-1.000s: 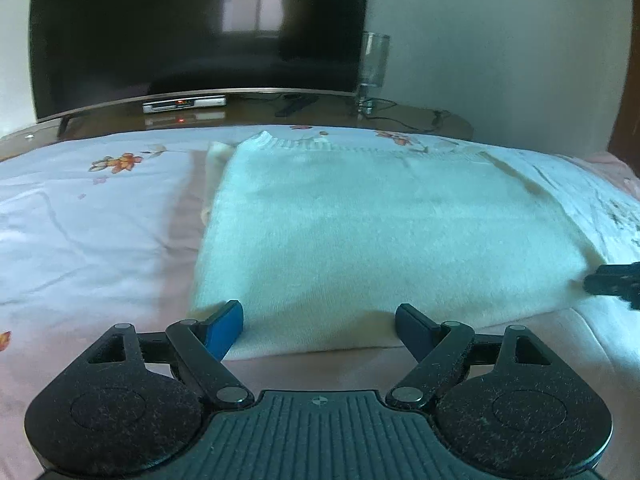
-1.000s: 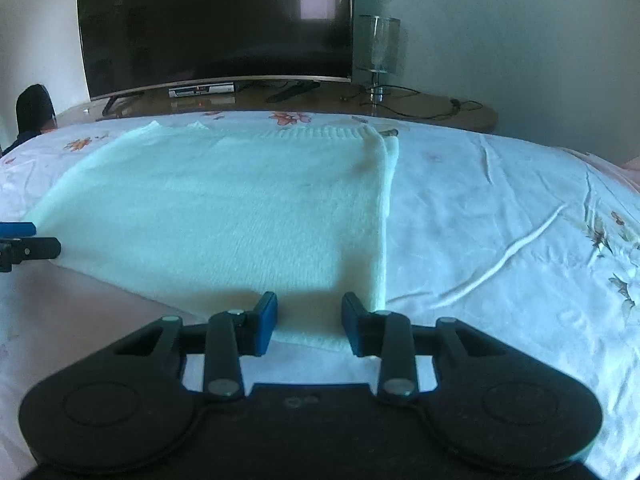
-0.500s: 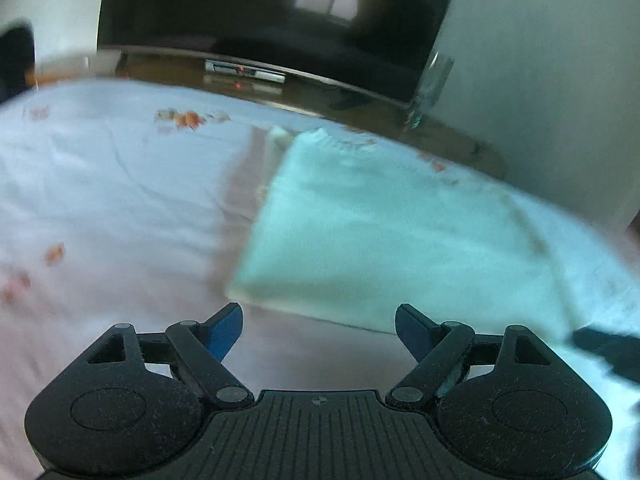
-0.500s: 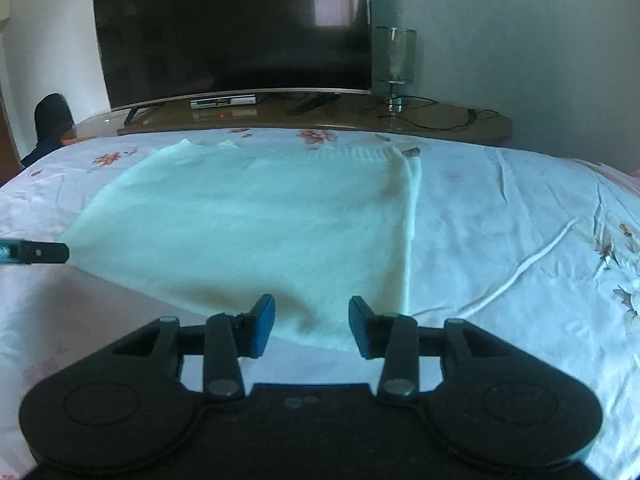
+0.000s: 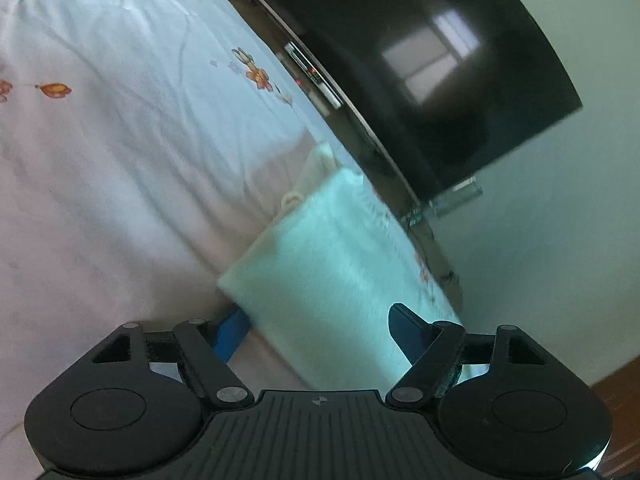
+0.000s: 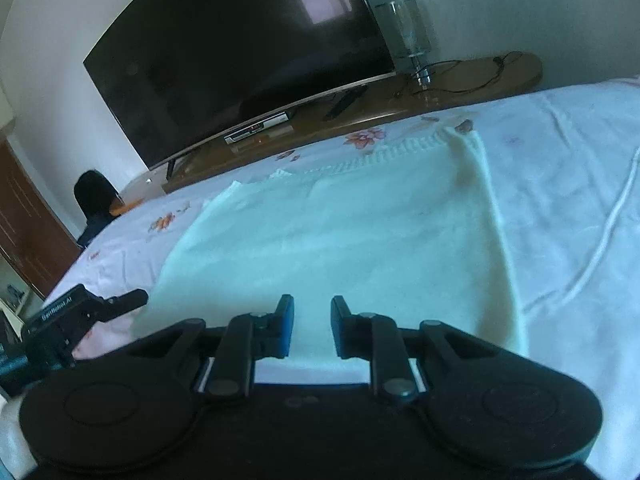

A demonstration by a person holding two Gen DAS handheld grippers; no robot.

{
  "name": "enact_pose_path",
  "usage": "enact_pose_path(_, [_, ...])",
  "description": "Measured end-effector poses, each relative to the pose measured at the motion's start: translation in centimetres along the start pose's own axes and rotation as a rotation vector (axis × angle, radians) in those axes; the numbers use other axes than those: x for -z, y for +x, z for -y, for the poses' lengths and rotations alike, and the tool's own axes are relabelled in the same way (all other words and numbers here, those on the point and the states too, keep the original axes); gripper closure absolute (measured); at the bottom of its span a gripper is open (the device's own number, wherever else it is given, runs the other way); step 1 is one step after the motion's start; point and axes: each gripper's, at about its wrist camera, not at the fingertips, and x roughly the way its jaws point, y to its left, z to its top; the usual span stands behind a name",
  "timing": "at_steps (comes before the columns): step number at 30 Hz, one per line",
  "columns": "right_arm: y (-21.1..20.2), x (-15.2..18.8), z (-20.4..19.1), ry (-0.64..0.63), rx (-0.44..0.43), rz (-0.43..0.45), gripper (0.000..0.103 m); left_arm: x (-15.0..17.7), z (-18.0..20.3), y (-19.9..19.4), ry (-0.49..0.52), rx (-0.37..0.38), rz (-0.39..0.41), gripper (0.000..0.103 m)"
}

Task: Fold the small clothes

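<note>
Left claw (image 5: pixel 316 330), narrowing, straddles sweater (image 5: pixel 328 264) corner; right claw (image 6: pixel 312 328) closing, gap remaining.

We see a pale mint-green knitted sweater (image 6: pixel 340 236) lying on a white bedsheet (image 6: pixel 568 200) printed with small orange and pink flowers. In the left view the sheet takes a pinkish cast. Both grippers are black with blue finger pads (image 5: pixel 232 334). Behind the bed stand a glossy black television (image 6: pixel 240 52) with a silver lower edge and a brown wooden shelf (image 6: pixel 460 88).
</note>
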Motion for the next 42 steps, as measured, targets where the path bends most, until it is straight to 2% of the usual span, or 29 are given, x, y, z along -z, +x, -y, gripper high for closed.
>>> enact_pose_path(7, [4.5, -2.4, -1.0, 0.014, -0.047, -0.004, 0.082, -0.6, 0.2, 2.7, -0.034, -0.014, 0.053, 0.046])
enact_pose_path(10, [6.5, -3.6, -1.0, 0.026, -0.064, 0.001, 0.085, -1.1, -0.6, 3.7, -0.080, -0.017, 0.057, 0.068])
enact_pose_path(11, [7.2, -4.0, -0.9, 0.032, -0.067, -0.001, 0.085, -1.2, -1.1, 4.0, -0.101, -0.014, 0.048, 0.083])
enact_pose_path(12, [7.9, -4.4, -0.8, 0.036, -0.065, -0.005, 0.088, -1.4, -1.8, 4.5, -0.129, -0.004, 0.032, 0.094])
enact_pose_path(13, [8.6, -4.6, -0.7, 0.036, -0.057, -0.013, 0.090, -1.8, -2.5, 5.0, -0.153, 0.032, 0.025, 0.094])
enact_pose_path(17, [10.6, -4.7, -0.7, 0.036, -0.052, -0.050, 0.097, -2.3, -2.2, 5.8, -0.112, 0.068, -0.007, 0.094])
enact_pose_path(20, [11.4, -4.4, -0.8, 0.026, -0.059, -0.067, 0.098, -2.3, -1.6, 5.6, -0.052, 0.099, 0.011, 0.096])
enact_pose_path(22, [12.1, -4.1, -0.9, 0.015, -0.036, -0.087, 0.103, -2.3, -1.2, 5.1, -0.012, 0.124, 0.024, 0.096])
enact_pose_path(25, [12.1, -3.9, -0.6, 0.038, -0.032, -0.083, 0.103, -2.8, -1.4, 5.8, -0.007, 0.080, -0.012, 0.096])
enact_pose_path(29, [12.1, -3.9, -0.5, 0.049, -0.028, -0.082, 0.103, -3.2, -0.6, 5.2, 0.026, 0.122, 0.000, 0.096])
enact_pose_path(31, [12.1, -4.0, -0.4, 0.064, -0.033, -0.085, 0.103, -3.5, 1.4, 4.5, 0.117, 0.153, 0.019, 0.096])
enact_pose_path(34, [12.2, -4.1, -0.1, 0.076, -0.041, -0.089, 0.103, -3.9, 5.8, 4.0, 0.306, 0.207, -0.005, 0.096])
enact_pose_path(37, [12.0, -4.3, 0.4, 0.104, -0.050, -0.091, 0.103, -3.7, 10.4, 4.4, 0.434, 0.327, -0.069, 0.096])
enact_pose_path(39, [11.7, -4.4, 0.8, 0.128, -0.048, -0.088, 0.103, -2.9, 13.6, 5.3, 0.497, 0.400, -0.145, 0.096])
enact_pose_path(41, [10.5, -4.8, 1.7, 0.171, -0.041, -0.066, 0.102, -1.2, 16.5, 6.5, 0.574, 0.418, -0.206, 0.096])
enact_pose_path(42, [9.5, -5.2, 2.4, 0.201, -0.037, -0.044, 0.094, -0.3, 17.6, 7.1, 0.604, 0.422, -0.236, 0.096])
